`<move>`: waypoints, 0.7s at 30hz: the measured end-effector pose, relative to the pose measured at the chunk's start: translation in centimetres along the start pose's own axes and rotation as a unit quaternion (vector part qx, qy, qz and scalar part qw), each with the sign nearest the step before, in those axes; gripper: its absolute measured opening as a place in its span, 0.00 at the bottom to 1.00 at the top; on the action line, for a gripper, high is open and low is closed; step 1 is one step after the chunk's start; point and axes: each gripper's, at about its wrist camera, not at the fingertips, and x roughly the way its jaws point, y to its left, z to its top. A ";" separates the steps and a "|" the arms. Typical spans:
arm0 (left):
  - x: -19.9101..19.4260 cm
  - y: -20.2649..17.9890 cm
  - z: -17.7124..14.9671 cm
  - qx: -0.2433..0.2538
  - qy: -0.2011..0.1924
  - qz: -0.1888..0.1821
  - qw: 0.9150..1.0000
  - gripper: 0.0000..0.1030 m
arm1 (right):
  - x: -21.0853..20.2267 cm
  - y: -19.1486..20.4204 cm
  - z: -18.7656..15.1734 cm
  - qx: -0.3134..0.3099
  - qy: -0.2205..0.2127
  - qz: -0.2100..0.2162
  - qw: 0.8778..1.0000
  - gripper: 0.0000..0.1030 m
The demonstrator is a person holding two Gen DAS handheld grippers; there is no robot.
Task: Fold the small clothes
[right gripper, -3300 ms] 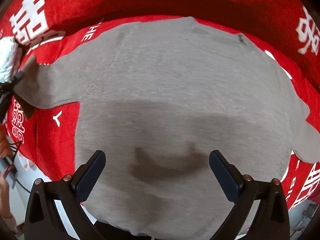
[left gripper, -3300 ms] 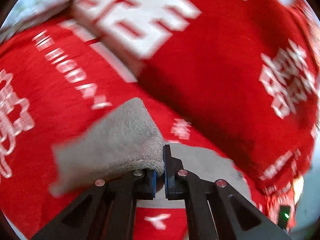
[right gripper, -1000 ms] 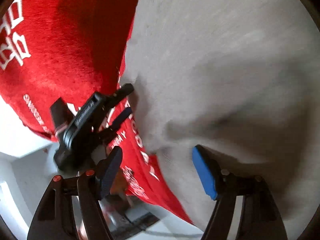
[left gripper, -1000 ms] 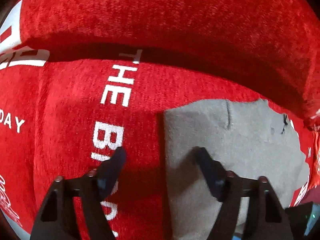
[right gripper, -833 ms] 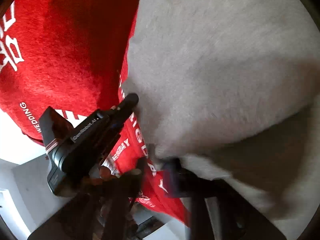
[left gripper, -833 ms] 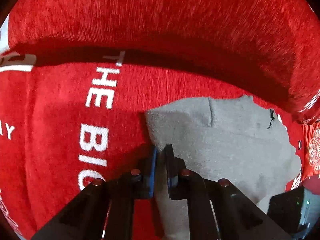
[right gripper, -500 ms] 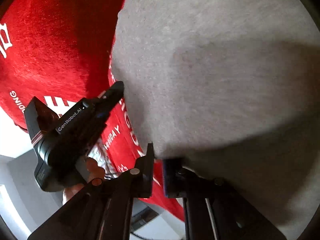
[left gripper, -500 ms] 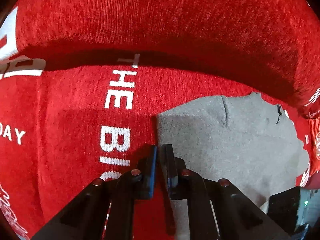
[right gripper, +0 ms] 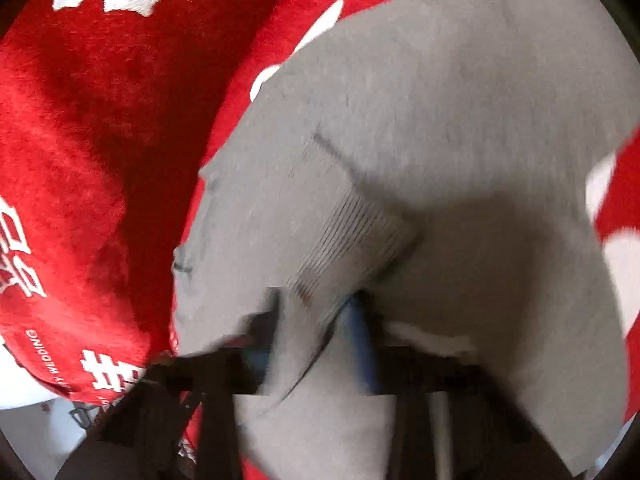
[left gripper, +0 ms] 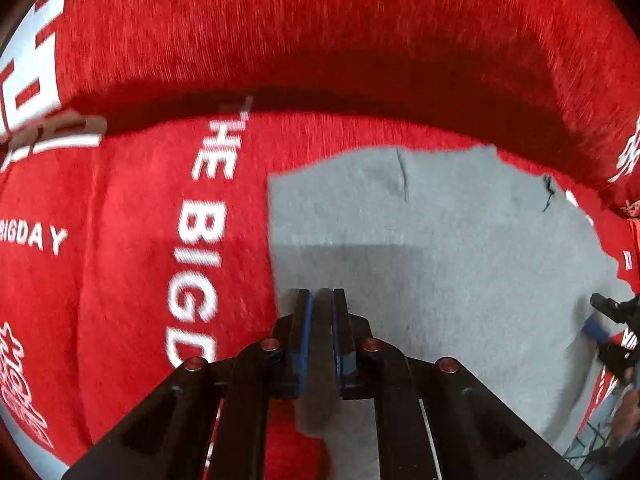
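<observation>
Left wrist view. My fingers (left gripper: pixel 320 292) hide the near edge of the grey garment (left gripper: pixel 440 240); a strip of its cloth runs between the blue pads, so I read the left gripper (left gripper: pixel 320 294) as pinching the garment at its left edge. The frame is motion-smeared, mostly at the left. At the far right rim a dark shape with a blue tip is the right gripper (left gripper: pixel 612 328), cut off by the frame; I cannot tell its state from here. The garment lies flat on a red cover (left gripper: pixel 120 240) with white lettering, "THE BIG" running beside the garment's left edge. Behind it a red cushion (left gripper: pixel 320 28) rises, a dark shadow line under it. The gripper points steeply down at the cloth.

Right wrist view. Heavily blurred, with broken blocks across the bottom, so the fingers (right gripper: pixel 360 336) are hard to trace. Grey cloth with a ribbed band (right gripper: pixel 356 232) is bunched up between them; the fingers are closing on that fold, cloth between the pads. The garment fills most of the frame, over the red cover (right gripper: pixel 80 140). Lower left, a pale patch beyond the cover's edge is too vague to name.
</observation>
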 end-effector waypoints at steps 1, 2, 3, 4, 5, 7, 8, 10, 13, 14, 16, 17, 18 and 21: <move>0.1 -0.5 0.2 0.002 -0.003 0.007 1.000 0.11 | -0.1 0.7 0.5 -0.025 -0.001 -0.007 1.000 0.08; -0.1 -0.8 -0.1 0.007 -0.012 0.015 1.000 0.11 | -0.2 1.4 0.7 -0.051 -0.005 -0.012 0.999 0.08; -0.1 -1.0 -0.2 0.009 -0.014 0.021 1.000 0.11 | -0.4 2.0 0.7 -0.072 -0.007 -0.015 0.997 0.07; -0.2 -1.2 -0.2 0.012 -0.015 0.026 0.999 0.11 | -0.7 2.7 0.8 -0.100 -0.014 -0.019 0.995 0.07; -0.2 -1.3 -0.2 0.013 -0.014 0.028 0.999 0.11 | -0.7 3.6 0.7 -0.115 -0.019 -0.023 0.993 0.07; -0.2 -1.5 -0.2 0.014 -0.013 0.033 0.999 0.11 | -0.1 3.2 0.9 -0.127 -0.018 -0.028 0.991 0.08; -0.2 -1.4 -0.2 0.014 -0.013 0.034 0.999 0.11 | 0.4 2.7 1.0 -0.127 -0.011 -0.036 0.991 0.08; -0.1 -1.8 -0.2 0.012 -0.014 0.038 0.999 0.11 | 0.6 0.8 1.0 -0.107 0.000 -0.040 0.993 0.06; 0.0 -2.6 -0.3 0.009 -0.009 0.045 0.999 0.11 | -0.6 0.0 1.0 -0.089 -0.008 -0.048 0.995 0.13; 0.1 -3.0 -0.4 0.010 -0.007 0.047 0.999 0.11 | -0.8 -0.1 1.0 -0.088 -0.009 -0.055 0.995 0.13; -0.1 -3.6 -0.6 0.017 -0.002 0.054 0.998 0.11 | -1.8 -0.5 0.9 -0.090 -0.006 -0.072 0.993 0.14; -0.5 -4.1 -0.8 0.021 0.000 0.054 0.998 0.11 | -2.3 -0.7 0.8 -0.093 -0.002 -0.074 0.993 0.15; -0.8 -4.6 -1.0 0.025 0.001 0.053 0.998 0.11 | -2.7 -0.9 0.7 -0.097 0.001 -0.076 0.992 0.21; -1.8 -6.4 -1.6 0.033 0.004 0.037 0.999 0.11 | -3.8 -1.4 0.1 -0.106 0.007 -0.083 0.991 0.51</move>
